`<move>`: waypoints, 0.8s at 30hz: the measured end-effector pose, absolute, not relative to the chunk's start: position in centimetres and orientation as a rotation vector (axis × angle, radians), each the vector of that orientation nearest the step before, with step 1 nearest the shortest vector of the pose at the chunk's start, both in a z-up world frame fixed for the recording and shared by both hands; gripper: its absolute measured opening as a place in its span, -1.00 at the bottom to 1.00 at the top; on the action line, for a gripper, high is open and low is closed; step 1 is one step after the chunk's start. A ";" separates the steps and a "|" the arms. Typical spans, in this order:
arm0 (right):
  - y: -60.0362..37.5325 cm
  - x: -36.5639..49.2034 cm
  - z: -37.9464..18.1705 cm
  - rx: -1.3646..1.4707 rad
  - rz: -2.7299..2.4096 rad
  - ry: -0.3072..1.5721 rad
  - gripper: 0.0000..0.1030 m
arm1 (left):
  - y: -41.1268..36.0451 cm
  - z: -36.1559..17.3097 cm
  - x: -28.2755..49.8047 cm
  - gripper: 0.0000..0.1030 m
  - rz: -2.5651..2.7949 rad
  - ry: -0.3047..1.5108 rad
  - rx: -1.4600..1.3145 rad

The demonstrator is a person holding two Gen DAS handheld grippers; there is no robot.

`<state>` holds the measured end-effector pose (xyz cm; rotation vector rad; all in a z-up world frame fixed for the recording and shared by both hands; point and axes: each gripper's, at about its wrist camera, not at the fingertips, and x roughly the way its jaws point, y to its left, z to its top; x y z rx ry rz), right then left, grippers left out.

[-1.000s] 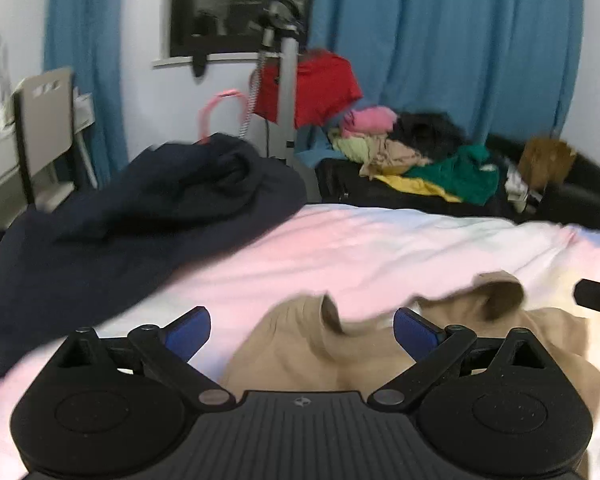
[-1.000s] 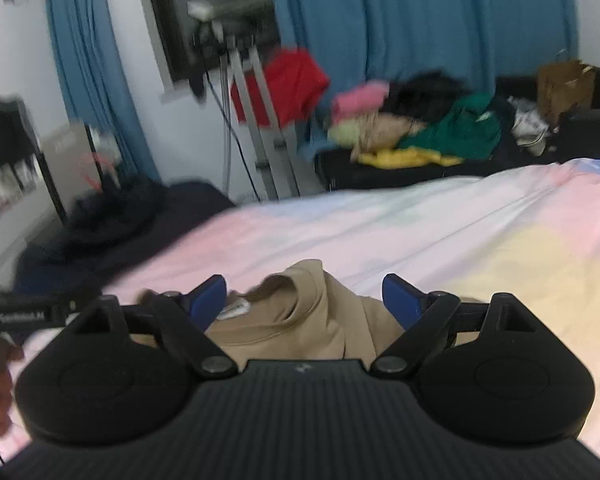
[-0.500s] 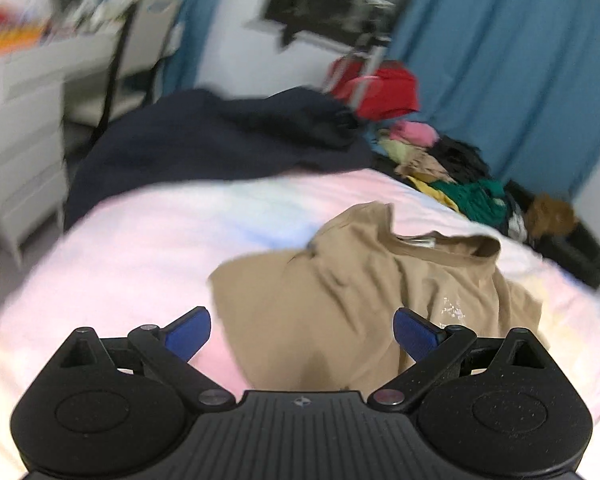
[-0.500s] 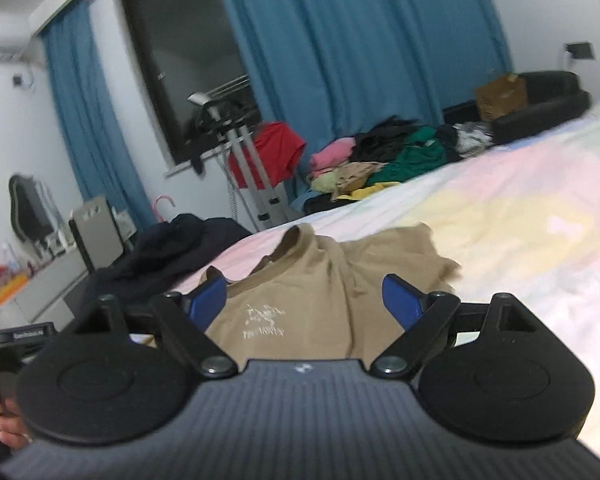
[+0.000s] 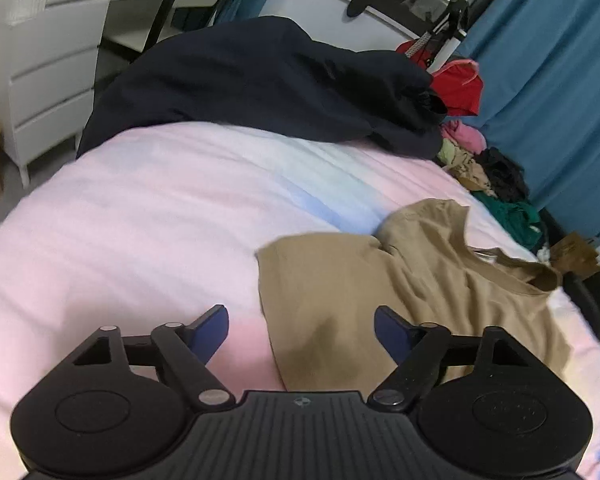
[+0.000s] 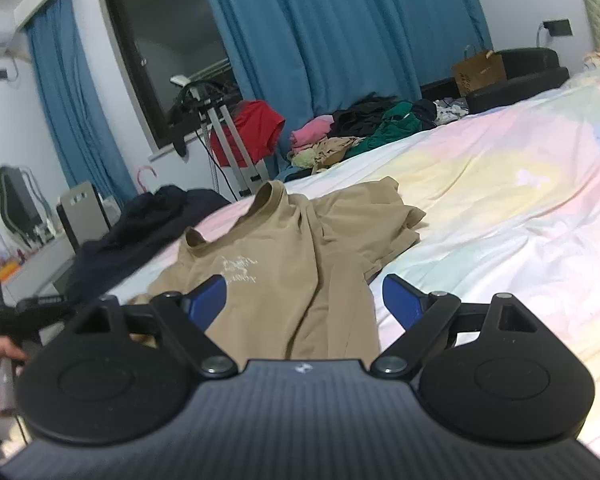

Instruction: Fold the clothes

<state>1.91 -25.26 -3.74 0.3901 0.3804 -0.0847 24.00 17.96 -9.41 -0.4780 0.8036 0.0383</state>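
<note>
1. Covering the bed, a pastel sheet is seen.
2. A tan shirt is spread rumpled on it.
3. The left tongs, just narrowed, are held apart over the shirt's edge, gripping nothing.
4. The right tongs are held wide, empty.

Pale printed logo with a line of lettering sat on the chest of the crumpled tan cotton T-shirt, below its collar; too blurred to read. No other legible text appeared.
</note>
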 end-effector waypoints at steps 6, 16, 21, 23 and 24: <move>-25.9 4.2 -5.9 0.435 -0.095 0.438 0.67 | 17.5 -12.1 27.1 0.30 0.040 0.805 -0.488; -25.0 6.3 -7.4 0.419 -0.104 0.478 0.67 | 15.1 -11.8 28.0 -0.85 -0.001 0.677 -0.325; -24.4 6.2 -7.3 0.374 -0.109 0.482 0.67 | 15.3 -8.2 27.8 -0.90 0.055 0.554 -0.287; -24.4 6.1 -7.3 0.369 -0.113 0.482 0.67 | 15.5 -6.2 28.6 -0.91 0.088 0.511 -0.239; -24.5 6.0 -7.3 0.362 -0.113 0.479 0.67 | 15.6 -4.9 29.3 -0.91 0.117 0.483 -0.204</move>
